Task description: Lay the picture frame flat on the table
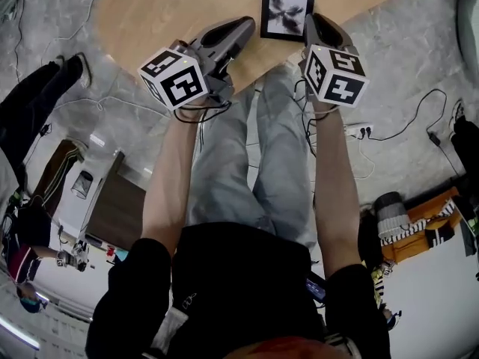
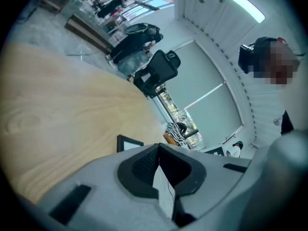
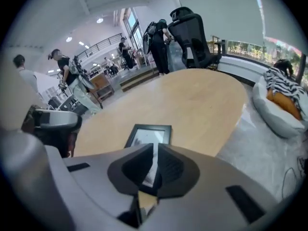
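Picture frame (image 1: pixel 287 7) lies flat on the wooden bench (image 1: pixel 165 6), pic side up, close to the bench's near edge. In the head view it sits btwn the two tong tips.

L tongs (image 1: pixel 245 27): tip just left of the frame's lower corner, over the bench edge. Contact w/ the frame can't be told. In the left gripper view the L tongs (image 2: pixel 159 147) are together at the tips w/ nothing clamped. One corner of the frame (image 2: pixel 126 142) shows just left of them on the bench (image 2: pixel 57 119).

R tongs (image 1: pixel 311 19): tip just beside the frame's right edge. In the right gripper view the R tongs (image 3: pixel 155 146) are all but together, only a thin slit, nothing in it. The frame (image 3: pixel 149 136) lies just ahead on the bench (image 3: pixel 202 105), partly seen thru the slit.

Beyond the bench: black office chair (image 3: pixel 192 37) and a beanbag (image 3: pixel 281 114) on the floor at right. Power strip (image 1: pixel 358 131) on the floor by the R arm.
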The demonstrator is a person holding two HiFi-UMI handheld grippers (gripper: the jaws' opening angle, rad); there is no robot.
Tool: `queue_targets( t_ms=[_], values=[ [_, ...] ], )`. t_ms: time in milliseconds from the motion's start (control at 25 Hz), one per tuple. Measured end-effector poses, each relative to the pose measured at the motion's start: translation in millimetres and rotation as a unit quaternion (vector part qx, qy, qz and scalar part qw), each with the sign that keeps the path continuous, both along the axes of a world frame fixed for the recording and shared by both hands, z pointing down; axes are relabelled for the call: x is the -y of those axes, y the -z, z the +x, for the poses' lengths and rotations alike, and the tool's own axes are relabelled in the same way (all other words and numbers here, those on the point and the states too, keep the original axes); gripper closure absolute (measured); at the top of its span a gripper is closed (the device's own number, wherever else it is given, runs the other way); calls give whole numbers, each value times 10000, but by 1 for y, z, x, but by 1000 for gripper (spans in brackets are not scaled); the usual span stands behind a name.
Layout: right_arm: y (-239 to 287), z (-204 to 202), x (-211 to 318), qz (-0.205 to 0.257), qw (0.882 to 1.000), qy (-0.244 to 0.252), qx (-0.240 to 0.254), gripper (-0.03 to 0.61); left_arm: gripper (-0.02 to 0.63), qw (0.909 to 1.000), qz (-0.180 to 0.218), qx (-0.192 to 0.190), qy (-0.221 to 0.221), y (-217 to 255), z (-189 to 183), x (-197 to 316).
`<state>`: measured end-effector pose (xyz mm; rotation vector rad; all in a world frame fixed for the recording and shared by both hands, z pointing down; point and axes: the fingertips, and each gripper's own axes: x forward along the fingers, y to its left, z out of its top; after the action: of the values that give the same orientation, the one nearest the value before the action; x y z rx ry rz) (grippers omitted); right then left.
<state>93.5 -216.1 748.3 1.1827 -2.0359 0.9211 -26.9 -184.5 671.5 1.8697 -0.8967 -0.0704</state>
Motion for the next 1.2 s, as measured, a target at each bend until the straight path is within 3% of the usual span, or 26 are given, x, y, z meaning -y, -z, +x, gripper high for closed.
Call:
queue_targets(
  t_ms=[160,280,520,760,880,1200],
  values=[
    [77,1,8,351,9966,-108,734,558,606,9961,476,693,281,66,3,22],
    [157,3,21,768,9905,-146,1135,561,606,9870,852,1208,636,137,7,38],
    [332,19,54,1899,9719,-195,1381,565,606,9654,1467,1758,1245,284,18,59],
    [481,12,80,3052,9399,-151,1522,566,606,9221,2568,2388,1637,419,11,84],
    [520,14,79,3385,9312,-114,1347,567,606,9061,2866,2578,1744,459,14,88],
    [572,37,78,3925,9132,-173,1081,566,605,8814,3359,2737,1883,518,17,94]
  ],
)
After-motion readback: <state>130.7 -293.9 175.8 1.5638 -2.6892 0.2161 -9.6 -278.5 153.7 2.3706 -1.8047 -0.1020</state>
